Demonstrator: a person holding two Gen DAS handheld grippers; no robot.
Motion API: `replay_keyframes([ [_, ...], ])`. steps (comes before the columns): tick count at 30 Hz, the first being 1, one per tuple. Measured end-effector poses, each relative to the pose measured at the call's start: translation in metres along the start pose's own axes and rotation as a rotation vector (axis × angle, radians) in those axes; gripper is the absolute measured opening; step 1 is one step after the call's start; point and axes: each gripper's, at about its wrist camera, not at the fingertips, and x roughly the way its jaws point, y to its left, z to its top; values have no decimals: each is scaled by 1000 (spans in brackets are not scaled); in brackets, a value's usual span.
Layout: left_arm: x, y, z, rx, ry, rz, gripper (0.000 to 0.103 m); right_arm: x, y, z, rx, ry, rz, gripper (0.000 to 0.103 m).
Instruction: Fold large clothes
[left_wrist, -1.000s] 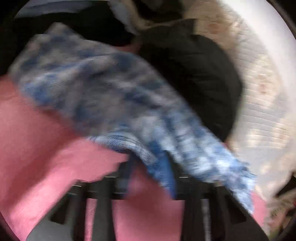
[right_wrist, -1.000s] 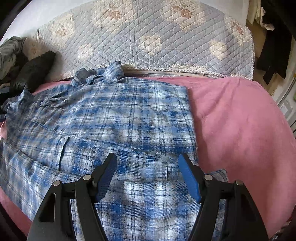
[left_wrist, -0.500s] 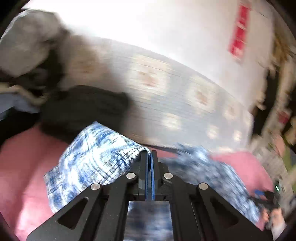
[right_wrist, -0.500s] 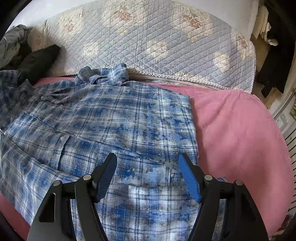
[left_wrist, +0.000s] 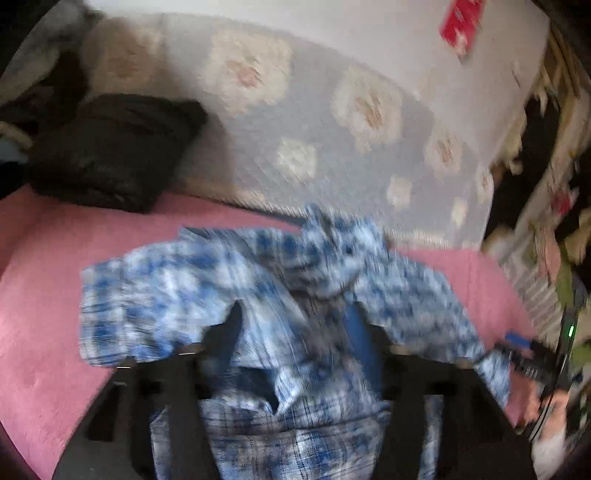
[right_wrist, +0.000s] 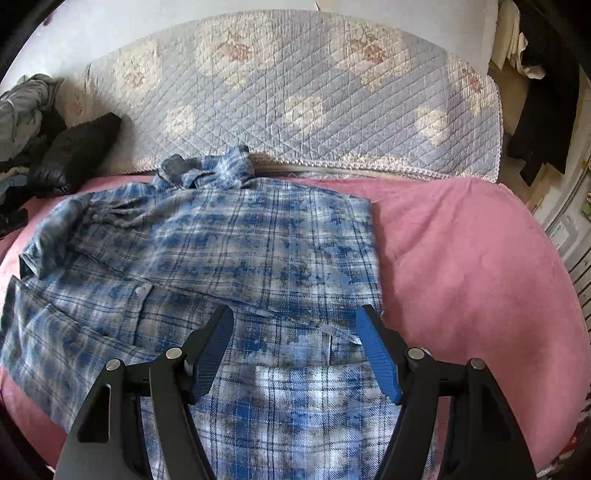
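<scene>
Blue plaid shirt (right_wrist: 229, 258) spread flat on the pink blanket (right_wrist: 461, 258) of the bed, collar toward the quilted cover (right_wrist: 295, 92); black garment (right_wrist: 74, 155) at far left. Right gripper (right_wrist: 295, 347): jaws wide, hovering over the shirt, nothing between them. Left gripper (left_wrist: 295, 332): jaws opening above blurred shirt fabric, no pad visibly pressing.

Shirt (right_wrist: 229, 258) lay spread on the bed cover (right_wrist: 461, 258), collar toward the far edge, body running to the near edge, nearer the left edge than the right. Quilt (right_wrist: 314, 92) stood behind the far edge. Dark bundle (right_wrist: 74, 155) sat at the far-left corner, beside a clothes heap (right_wrist: 26, 107).
</scene>
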Motion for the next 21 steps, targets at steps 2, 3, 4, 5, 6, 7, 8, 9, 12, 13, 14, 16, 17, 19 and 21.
replay_keyframes([
  [2, -16, 15, 7, -63, -56, 48, 85, -4, 1, -1, -11, -9, -4, 71],
  [3, -20, 21, 11, -91, -71, 67, 85, -4, 2, -1, -17, -11, -6, 71],
  [4, -22, 31, 14, -119, -74, 99, 85, -5, 2, -2, -20, -10, -6, 71],
  [5, -22, 42, 16, -146, -72, 140, 85, -5, 3, -3, -23, -8, -4, 71],
  [6, -20, 53, 17, -169, -61, 186, 85, -5, 3, -3, -25, -5, -2, 71],
  [7, -16, 66, 17, -189, -43, 227, 85, -6, 3, -4, -27, -3, -2, 71],
  [8, -12, 78, 16, -209, -21, 258, 85, -6, 4, -4, -29, -3, -3, 71],
  [9, -7, 89, 14, -234, 10, 282, 85, -7, 3, -4, -31, -4, -3, 71],
  [12, 16, 115, 5, -301, 110, 270, 84, -10, 3, -4, -36, -9, -6, 71],
  [13, 22, 122, 2, -322, 137, 268, 83, -10, 2, -4, -34, -12, -7, 71],
  [14, 28, 127, -1, -340, 158, 267, 82, -11, 3, -4, -32, -12, -8, 71],
  [16, 36, 134, -6, -352, 194, 273, 75, -11, 3, -3, -30, -12, -5, 71],
  [17, 40, 135, -9, -339, 212, 287, 66, -10, 4, -2, -29, -11, -2, 71],
  [19, 45, 127, -10, -247, 225, 373, 41, -9, 5, -2, -34, -8, -1, 71],
  [21, 47, 114, -8, -149, 220, 409, 5, -8, 8, -2, -43, -6, -5, 71],
])
